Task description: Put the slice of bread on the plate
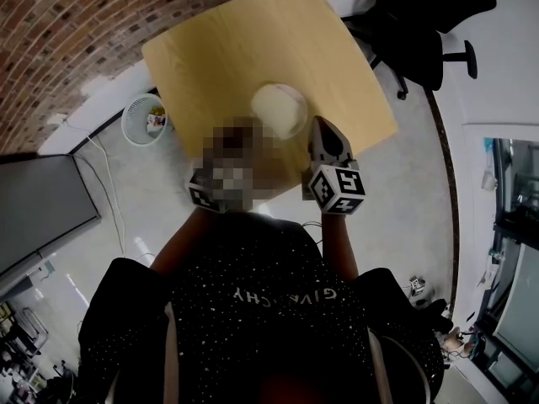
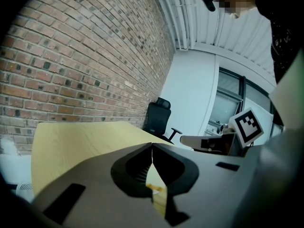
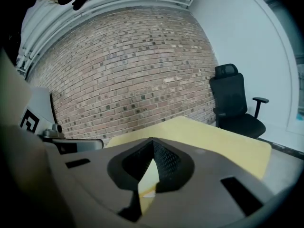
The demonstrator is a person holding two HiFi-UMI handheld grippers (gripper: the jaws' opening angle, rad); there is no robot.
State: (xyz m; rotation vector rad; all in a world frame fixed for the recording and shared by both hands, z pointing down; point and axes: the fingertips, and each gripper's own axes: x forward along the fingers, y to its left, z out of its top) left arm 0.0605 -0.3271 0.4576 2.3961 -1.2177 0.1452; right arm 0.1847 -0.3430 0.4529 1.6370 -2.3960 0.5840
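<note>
Brick wall (image 1: 50,23) at 11 o'clock, pale wooden desk (image 1: 219,49) before it. Left tongs (image 2: 152,147): pressed together, empty. White plate (image 1: 291,91) near desk centre bears the slice of bread (image 1: 276,113); right tongs (image 3: 152,143), just beside at the plate's 4 o'clock: pressed together, empty.

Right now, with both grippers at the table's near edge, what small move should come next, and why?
Probably open the right gripper: its jaws, like those of the left gripper, are shut on nothing near the plate. No bread slice shows clearly.
</note>
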